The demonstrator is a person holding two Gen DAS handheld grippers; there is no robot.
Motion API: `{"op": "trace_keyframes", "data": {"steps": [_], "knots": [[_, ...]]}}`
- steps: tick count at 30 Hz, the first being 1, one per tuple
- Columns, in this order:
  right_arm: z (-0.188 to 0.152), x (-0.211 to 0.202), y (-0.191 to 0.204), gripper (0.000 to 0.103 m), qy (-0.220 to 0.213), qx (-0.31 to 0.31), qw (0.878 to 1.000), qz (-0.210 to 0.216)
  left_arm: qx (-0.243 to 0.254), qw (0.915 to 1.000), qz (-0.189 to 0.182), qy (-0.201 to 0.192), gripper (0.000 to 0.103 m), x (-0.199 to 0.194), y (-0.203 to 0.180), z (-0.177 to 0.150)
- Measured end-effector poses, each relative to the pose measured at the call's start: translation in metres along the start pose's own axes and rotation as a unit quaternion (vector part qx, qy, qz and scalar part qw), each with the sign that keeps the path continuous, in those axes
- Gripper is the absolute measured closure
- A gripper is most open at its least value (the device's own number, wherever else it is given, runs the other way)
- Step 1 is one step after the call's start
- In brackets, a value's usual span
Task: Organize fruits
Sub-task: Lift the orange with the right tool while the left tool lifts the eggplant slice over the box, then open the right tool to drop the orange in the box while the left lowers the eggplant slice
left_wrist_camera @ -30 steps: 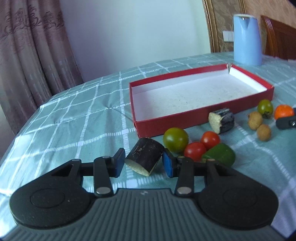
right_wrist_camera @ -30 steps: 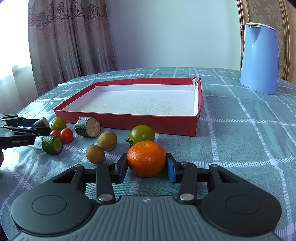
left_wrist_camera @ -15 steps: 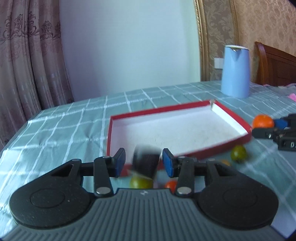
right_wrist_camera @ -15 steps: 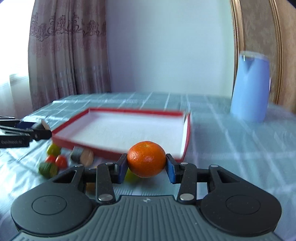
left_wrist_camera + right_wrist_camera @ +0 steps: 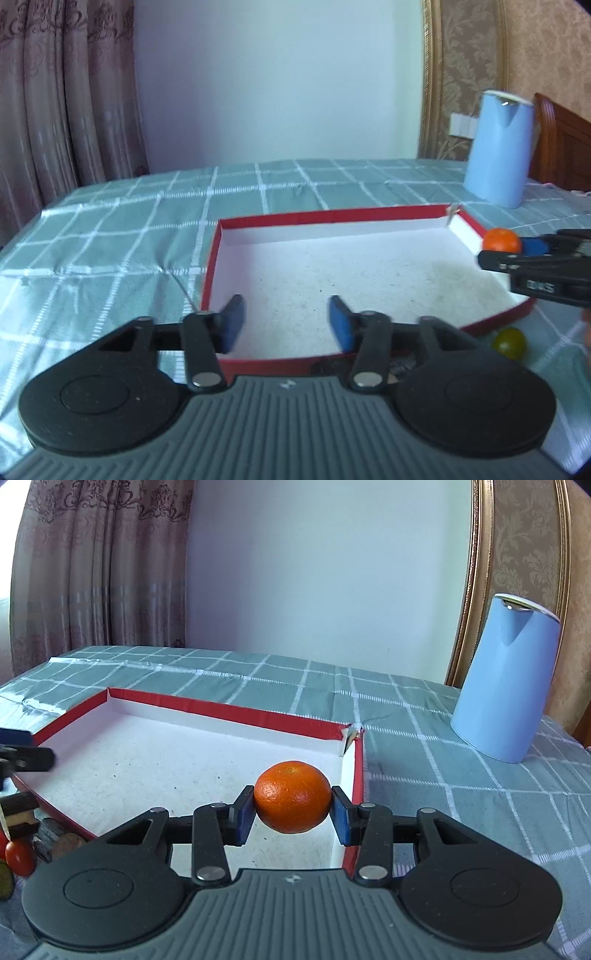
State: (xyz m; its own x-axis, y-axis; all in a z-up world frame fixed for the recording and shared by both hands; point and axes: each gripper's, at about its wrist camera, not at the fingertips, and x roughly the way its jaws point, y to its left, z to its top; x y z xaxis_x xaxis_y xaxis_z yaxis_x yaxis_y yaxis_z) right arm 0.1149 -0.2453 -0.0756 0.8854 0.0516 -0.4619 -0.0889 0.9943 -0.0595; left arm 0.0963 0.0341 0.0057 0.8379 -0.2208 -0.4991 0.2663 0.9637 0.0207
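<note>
My right hand-held gripper (image 5: 291, 814) is clenched on the orange (image 5: 292, 801), held above the red tray's (image 5: 229, 712) near right corner — I'd lower it close to the white floor before letting go, so it can't roll. My left hand-held gripper (image 5: 286, 325) hangs released, nothing between its pads. Only the left view shows the green fruit (image 5: 510, 342) on the counter (image 5: 110, 236) outside the tray; only the right shows the cherry tomato (image 5: 19, 856).

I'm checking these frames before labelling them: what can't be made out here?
- Left wrist view: whatever lies against the red box front wall is covered by the left gripper, whose jaws are open and empty.
- Left wrist view: green fruit is blurred; its kind is unclear.
- Right wrist view: dark pieces and tomato are cut by the left edge.
- Right wrist view: whether the orange, held in the right gripper, touches the floor.
</note>
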Motion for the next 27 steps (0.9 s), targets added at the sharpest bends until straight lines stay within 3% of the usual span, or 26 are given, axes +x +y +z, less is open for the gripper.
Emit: {"op": "trace_keyframes", "data": {"steps": [2, 6, 12, 14, 15, 19, 27], "knots": [[0.0, -0.002, 0.0, 0.061, -0.001, 0.003, 1.0, 0.004, 0.013, 0.9997, -0.016, -0.011, 0.046, -0.016, -0.001, -0.003], [0.0, -0.002, 0.002, 0.061, 0.001, 0.0, 1.0, 0.008, 0.051, 0.9985, -0.011, -0.013, 0.046, -0.033, -0.014, -0.013], [-0.001, 0.001, 0.002, 0.061, 0.009, 0.002, 1.0, 0.006, 0.067, 0.9974, 0.012, 0.023, 0.046, -0.017, -0.029, -0.024], [-0.001, 0.001, 0.002, 0.061, 0.009, 0.003, 1.0, 0.007, 0.076, 0.9963, 0.013, 0.038, 0.069, -0.009, -0.034, -0.027], [-0.001, 0.001, 0.003, 0.061, 0.01, 0.003, 1.0, 0.007, 0.073, 0.9961, 0.004, 0.05, 0.073, -0.006, -0.035, -0.029], [-0.001, 0.003, 0.003, 0.061, 0.01, 0.001, 1.0, 0.006, 0.085, 0.9956, 0.015, 0.037, 0.074, -0.006, -0.039, -0.035], [0.001, 0.016, 0.008, 0.061, 0.023, -0.001, 1.0, 0.006, 0.067, 0.9975, -0.006, 0.019, 0.074, -0.02, -0.033, -0.03]]}}
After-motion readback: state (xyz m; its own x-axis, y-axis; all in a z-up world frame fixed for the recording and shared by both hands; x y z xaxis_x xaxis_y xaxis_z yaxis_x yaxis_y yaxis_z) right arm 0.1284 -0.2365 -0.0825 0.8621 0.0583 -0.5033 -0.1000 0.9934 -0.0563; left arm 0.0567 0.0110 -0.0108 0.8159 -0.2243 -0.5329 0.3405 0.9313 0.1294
